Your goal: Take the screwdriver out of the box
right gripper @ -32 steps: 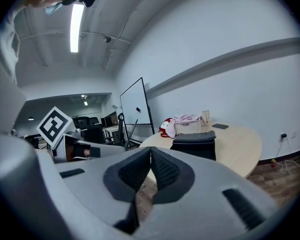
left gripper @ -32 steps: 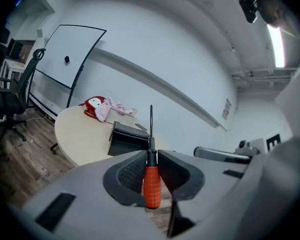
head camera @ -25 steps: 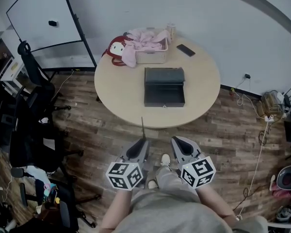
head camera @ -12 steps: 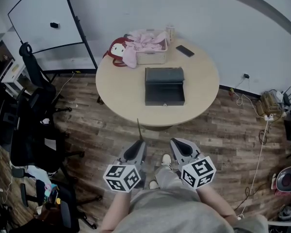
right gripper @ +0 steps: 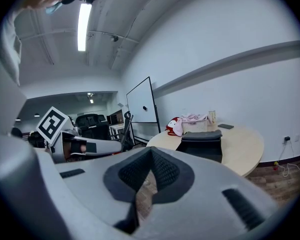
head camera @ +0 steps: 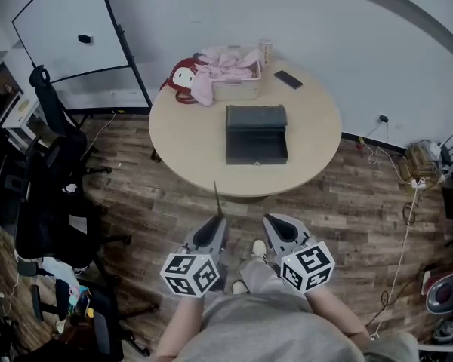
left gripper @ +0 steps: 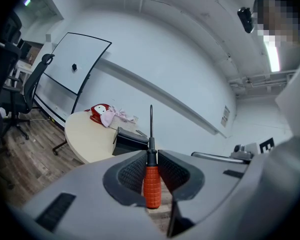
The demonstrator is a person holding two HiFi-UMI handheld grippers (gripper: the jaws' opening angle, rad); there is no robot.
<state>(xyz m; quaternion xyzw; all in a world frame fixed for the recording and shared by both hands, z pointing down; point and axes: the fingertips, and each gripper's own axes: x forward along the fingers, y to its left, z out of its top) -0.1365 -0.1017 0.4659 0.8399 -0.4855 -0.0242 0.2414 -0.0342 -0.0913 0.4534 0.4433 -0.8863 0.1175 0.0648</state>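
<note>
screwdriver sat clamped in my left claw, its red handle between the pads and its shaft sticking out past the tips toward the table. it was out of the box, which stood on the table well apart from me. my right claw was clenched on nothing, pads meeting at the tips. my 2 claws hung side by side over the wood floor, short of the table's edge.
</note>
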